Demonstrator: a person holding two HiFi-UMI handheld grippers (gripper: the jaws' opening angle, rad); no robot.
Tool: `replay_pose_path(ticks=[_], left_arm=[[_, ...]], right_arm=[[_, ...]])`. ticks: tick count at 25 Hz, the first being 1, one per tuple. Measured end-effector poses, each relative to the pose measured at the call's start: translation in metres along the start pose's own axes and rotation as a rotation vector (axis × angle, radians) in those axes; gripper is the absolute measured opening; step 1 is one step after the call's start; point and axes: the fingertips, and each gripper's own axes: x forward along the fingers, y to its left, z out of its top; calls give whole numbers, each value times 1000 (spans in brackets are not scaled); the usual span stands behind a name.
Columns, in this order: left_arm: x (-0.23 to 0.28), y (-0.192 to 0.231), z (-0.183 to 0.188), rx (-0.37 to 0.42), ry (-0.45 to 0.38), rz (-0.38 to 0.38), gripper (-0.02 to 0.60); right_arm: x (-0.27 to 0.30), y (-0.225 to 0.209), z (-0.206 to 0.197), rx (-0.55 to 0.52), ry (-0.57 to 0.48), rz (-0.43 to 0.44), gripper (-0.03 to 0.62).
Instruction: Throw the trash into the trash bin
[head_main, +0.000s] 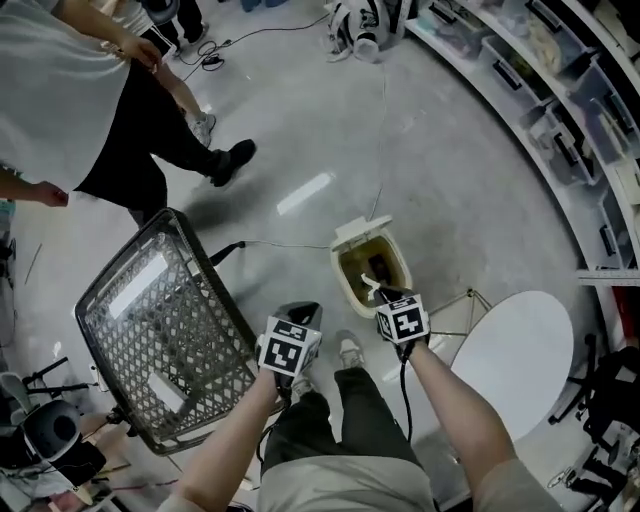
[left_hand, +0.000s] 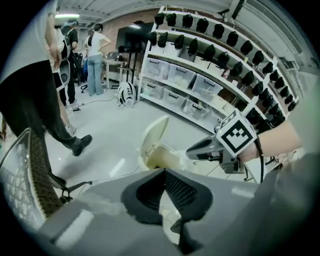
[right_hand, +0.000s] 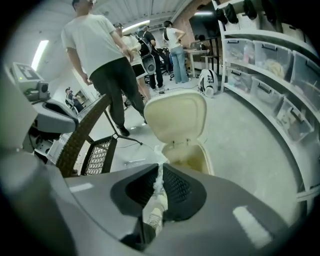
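Trash not yet in: right gripper (right_hand: 159, 172) is clamped on the white paper scrap (right_hand: 159, 155), poised above the near rim of the open trash bin (right_hand: 201, 151); left gripper (left_hand: 163, 171) has jaws together, empty, near-left of the bin; only the release remains.

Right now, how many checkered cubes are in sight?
2: one on the left gripper, beside the mesh chair; one on the right gripper, holding trash at the open trash bin.

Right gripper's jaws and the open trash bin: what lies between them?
Only the white scrap of trash pinched in the right gripper, reaching toward the trash bin; nothing else, as the right gripper view shows.
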Motion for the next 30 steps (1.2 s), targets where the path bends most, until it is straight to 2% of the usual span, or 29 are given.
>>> replay_pose_path(ticks=[3, 8, 16, 23, 27, 30], left_arm=[[23, 4, -9, -13, 28, 4, 3], [39, 21, -10, -107, 1, 28, 3], [42, 25, -16, -107, -15, 28, 3], [7, 18, -12, -117, -60, 25, 3], [-39, 16, 5, -103, -122, 47, 3], [-87, 16, 11, -85, -175, 68, 3]], right_arm=[[27, -16, -19, -13, 45, 1, 32], [64, -38, -47, -41, 83, -22, 34], [73, -63, -48, 37, 35, -60, 117], [27, -49, -21, 9, -33, -55, 91], [-26, -25, 20, -9, -132, -51, 45], [-75, 9, 47, -6, -212, -33, 29]])
